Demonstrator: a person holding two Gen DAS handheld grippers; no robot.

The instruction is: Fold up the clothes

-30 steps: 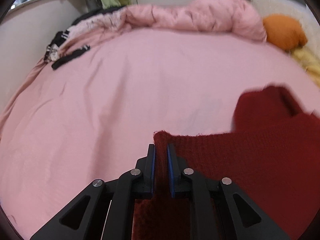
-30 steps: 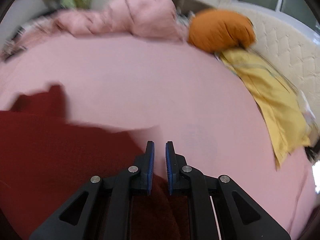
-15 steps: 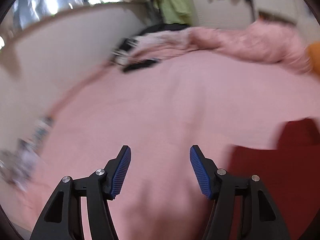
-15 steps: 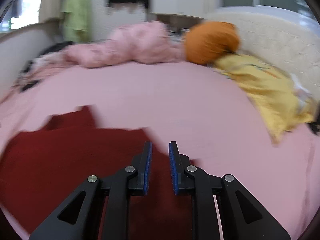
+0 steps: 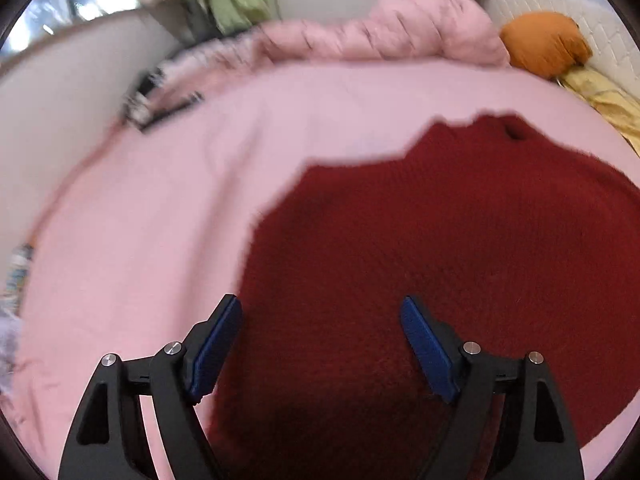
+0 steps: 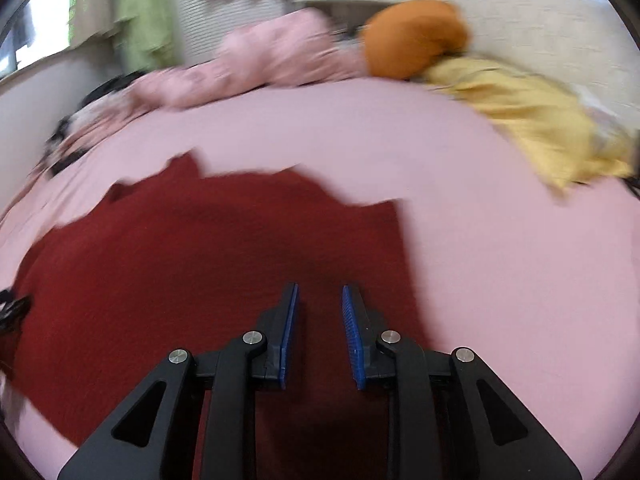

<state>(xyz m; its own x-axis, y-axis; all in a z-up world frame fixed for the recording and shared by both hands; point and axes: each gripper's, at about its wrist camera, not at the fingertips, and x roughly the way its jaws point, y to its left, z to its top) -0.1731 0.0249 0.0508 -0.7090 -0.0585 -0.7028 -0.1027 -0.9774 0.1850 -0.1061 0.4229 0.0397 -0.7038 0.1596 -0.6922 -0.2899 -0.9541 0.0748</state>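
The left gripper (image 5: 320, 312) is hovering with its jaws spread wide, having just been opening, nothing between them, above the near left part of the dark red knit garment (image 5: 440, 248). The right gripper (image 6: 319, 300) is showing a narrow gap between its blue pads (image 6: 289, 320), its jaws having just been parting too, gripping nothing. The garment is lying spread flat on the pink bedsheet (image 6: 500, 260). Farther off, a rumpled pink quilt (image 5: 380, 28), an orange cushion (image 6: 416, 36) and a yellow cloth (image 6: 532, 116) are lying along the bed's far side.
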